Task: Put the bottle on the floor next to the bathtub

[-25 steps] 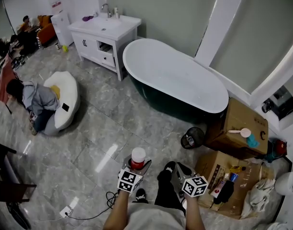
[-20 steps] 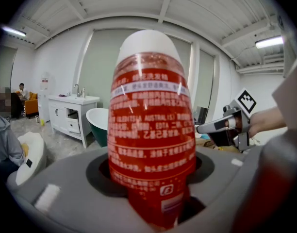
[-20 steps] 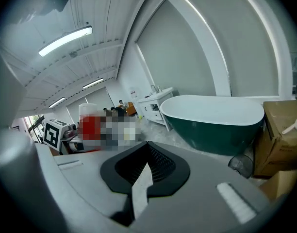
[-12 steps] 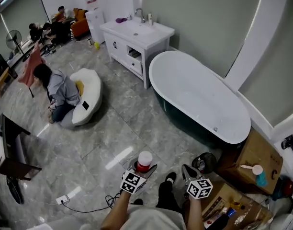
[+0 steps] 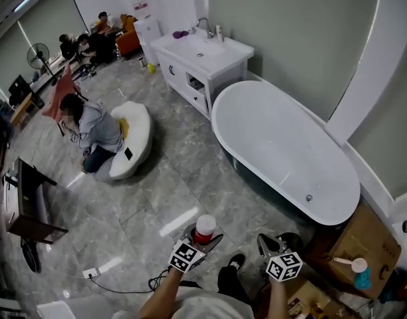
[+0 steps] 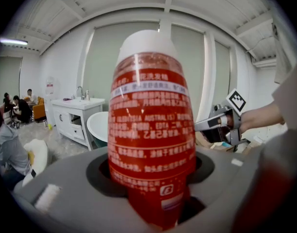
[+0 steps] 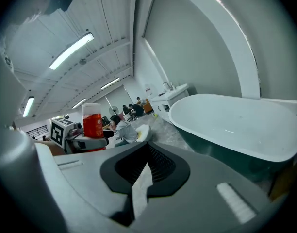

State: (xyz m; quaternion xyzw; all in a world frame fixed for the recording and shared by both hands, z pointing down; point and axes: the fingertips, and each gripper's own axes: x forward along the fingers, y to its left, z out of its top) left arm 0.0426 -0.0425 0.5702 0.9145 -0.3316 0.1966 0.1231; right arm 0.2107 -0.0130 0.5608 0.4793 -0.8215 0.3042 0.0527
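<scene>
A red bottle (image 5: 204, 230) with a white cap stands upright in my left gripper (image 5: 201, 234), which is shut on it low in the head view. Up close in the left gripper view the red bottle (image 6: 151, 130) fills the middle, with the grey jaws pressed against both of its sides. My right gripper (image 5: 270, 245) is beside it to the right, shut with nothing between its fingers; in the right gripper view the jaws (image 7: 141, 186) meet. The white bathtub (image 5: 283, 151) with a dark outer wall lies ahead and to the right, over grey marble floor (image 5: 157, 191).
A white sink cabinet (image 5: 202, 62) stands beyond the tub's far end. A person (image 5: 94, 131) crouches by a white cushion (image 5: 134, 145) at left. Cardboard boxes (image 5: 363, 248) sit right of the tub. A cable and socket (image 5: 94, 272) lie on the floor at lower left.
The view has swung and advanced: the bathtub has shifted right and closer, boxes slid toward the right edge. Both grippers moved forward together, the bottle still held in the left one.
</scene>
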